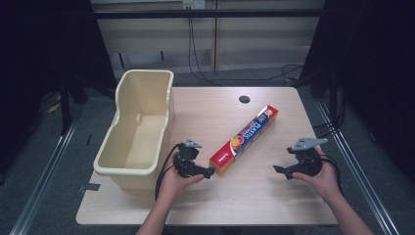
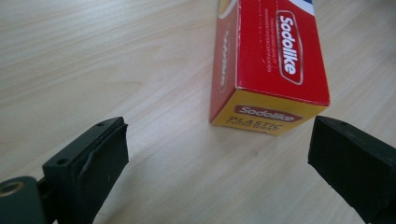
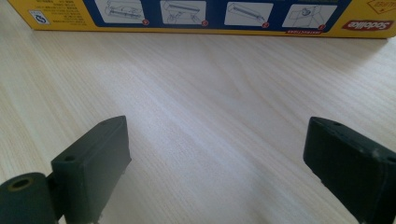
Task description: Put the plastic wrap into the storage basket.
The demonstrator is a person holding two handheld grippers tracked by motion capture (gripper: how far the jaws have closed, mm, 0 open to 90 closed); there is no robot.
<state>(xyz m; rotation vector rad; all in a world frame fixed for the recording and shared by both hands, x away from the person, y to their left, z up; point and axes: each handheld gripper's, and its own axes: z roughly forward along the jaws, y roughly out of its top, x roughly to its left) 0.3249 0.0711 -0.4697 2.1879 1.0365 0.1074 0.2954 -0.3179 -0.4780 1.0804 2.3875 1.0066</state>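
Note:
A long red, blue and yellow plastic-wrap box (image 1: 244, 138) lies slantwise in the middle of the wooden table (image 1: 254, 196). My left gripper (image 1: 209, 172) sits just off the box's near end, open, with nothing between its jaws. In the left gripper view the box's yellow end face (image 2: 268, 119) stands a short way ahead of the open gripper (image 2: 219, 154). My right gripper (image 1: 279, 170) is open on the right, pointing left toward the box. The right gripper view shows the box's long yellow side (image 3: 201, 14) across the top, well beyond the open gripper (image 3: 217, 154).
A cream plastic tub (image 1: 137, 129) stands along the table's left side, close to my left hand. A dark round hole (image 1: 244, 99) is in the table near its far edge. Cables (image 1: 288, 71) run over the floor behind.

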